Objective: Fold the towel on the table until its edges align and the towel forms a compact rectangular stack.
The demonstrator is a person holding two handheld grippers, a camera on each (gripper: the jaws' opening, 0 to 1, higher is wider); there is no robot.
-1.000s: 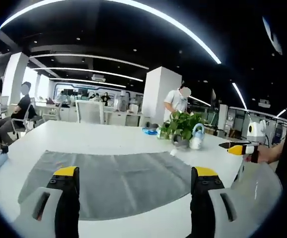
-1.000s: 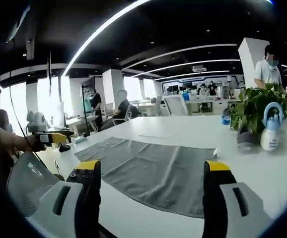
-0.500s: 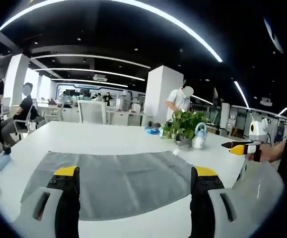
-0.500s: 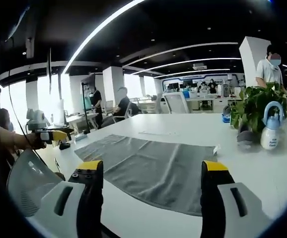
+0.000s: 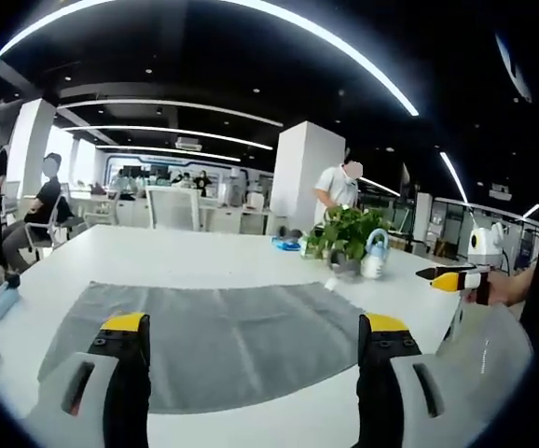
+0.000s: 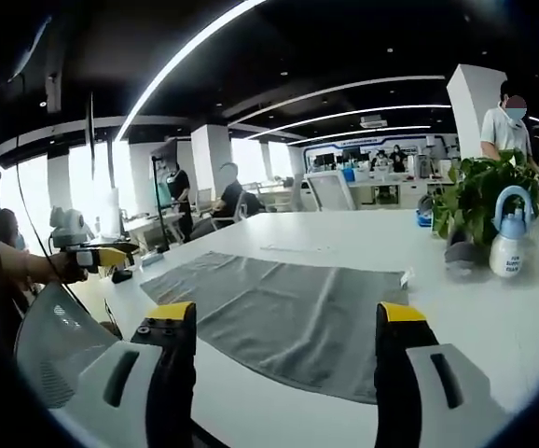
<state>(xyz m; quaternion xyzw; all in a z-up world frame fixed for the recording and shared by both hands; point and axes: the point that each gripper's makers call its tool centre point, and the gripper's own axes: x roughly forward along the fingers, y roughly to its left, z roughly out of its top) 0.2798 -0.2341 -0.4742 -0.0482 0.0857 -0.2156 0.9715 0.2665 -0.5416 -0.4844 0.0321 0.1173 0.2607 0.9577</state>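
Towel lies flat and unfolded on the white table, just beyond your left gripper, whose jaws are spread wide and hold nothing. Your right gripper is likewise spread and empty, with a potted plant at two o'clock.

A large open-plan office spreads out under a black ceiling crossed by long curved white light strips, with square white pillars rising between rows of desks. Bright windows line one wall (seen in the right gripper view), and a white office chair stands at the far edge of the broad white table.
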